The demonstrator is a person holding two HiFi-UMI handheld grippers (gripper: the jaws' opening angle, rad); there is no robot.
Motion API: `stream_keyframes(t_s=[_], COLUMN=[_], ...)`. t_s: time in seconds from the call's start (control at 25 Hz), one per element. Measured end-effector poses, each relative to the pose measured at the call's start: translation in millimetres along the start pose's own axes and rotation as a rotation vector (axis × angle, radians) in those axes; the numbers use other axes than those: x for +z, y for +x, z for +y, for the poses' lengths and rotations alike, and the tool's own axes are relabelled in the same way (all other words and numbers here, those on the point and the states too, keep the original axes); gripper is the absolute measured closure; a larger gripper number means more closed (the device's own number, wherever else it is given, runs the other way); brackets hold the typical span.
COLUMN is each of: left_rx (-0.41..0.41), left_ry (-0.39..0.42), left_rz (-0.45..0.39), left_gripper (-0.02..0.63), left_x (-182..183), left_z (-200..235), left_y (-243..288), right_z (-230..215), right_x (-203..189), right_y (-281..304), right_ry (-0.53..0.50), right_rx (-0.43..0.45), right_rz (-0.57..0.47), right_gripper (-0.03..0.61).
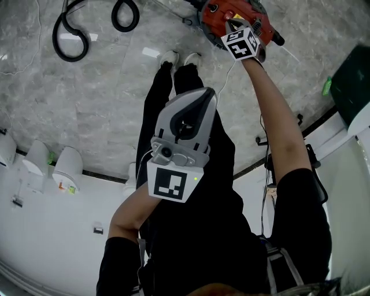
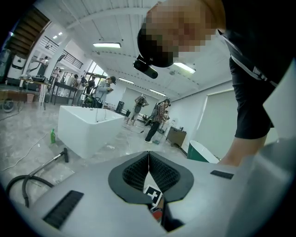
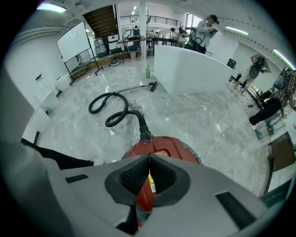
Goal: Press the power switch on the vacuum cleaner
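The red vacuum cleaner (image 1: 222,14) stands on the marble floor at the top of the head view, its black hose (image 1: 72,34) coiled off to the left. My right gripper (image 1: 236,24) is stretched down onto the cleaner's top, jaws shut and empty. In the right gripper view the shut tips (image 3: 149,159) sit just over the red body (image 3: 164,146), with a yellow label showing between the pads; the switch itself I cannot make out. My left gripper (image 1: 206,93) is held up at chest height, shut and empty, far from the cleaner. Its tips (image 2: 149,155) are closed.
The hose (image 3: 113,109) curls away behind the cleaner toward a white bathtub (image 3: 194,69) and a green bottle (image 3: 147,71). A white cable (image 3: 222,122) runs across the floor on the right. White toilets (image 1: 66,167) line the left wall. People stand in the background.
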State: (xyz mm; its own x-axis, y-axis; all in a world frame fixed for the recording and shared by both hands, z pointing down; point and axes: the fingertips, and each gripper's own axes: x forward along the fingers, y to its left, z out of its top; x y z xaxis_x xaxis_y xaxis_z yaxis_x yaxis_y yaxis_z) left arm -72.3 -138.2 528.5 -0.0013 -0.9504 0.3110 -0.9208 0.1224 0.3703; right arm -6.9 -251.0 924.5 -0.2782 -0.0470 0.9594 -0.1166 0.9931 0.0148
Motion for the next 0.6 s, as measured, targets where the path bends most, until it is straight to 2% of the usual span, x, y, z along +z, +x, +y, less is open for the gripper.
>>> stream_keyframes(t_s=[0.28, 0.48, 0.6], left_rx=[0.001, -0.013, -0.039], left_ry=[-0.003, -0.065, -0.075], left_rz=[0.011, 0.033, 0.031], left_gripper=[0.595, 0.595, 0.595], left_x=[-14.9, -25.2, -24.9], left_z=[1.6, -4.1, -16.2], left_y=[1.2, 3.8, 3.2], right_z=[-9.6, -15.2, -13.8], right_x=[-9.0, -7.9, -9.0], right_y=[15.0, 22.3, 25.4], right_ry=[0.003, -0.004, -0.005], right_rx=[0.002, -0.005, -0.001], right_rz=[0.021, 0.018, 0.027], right_gripper=[0.558, 0.558, 0.559])
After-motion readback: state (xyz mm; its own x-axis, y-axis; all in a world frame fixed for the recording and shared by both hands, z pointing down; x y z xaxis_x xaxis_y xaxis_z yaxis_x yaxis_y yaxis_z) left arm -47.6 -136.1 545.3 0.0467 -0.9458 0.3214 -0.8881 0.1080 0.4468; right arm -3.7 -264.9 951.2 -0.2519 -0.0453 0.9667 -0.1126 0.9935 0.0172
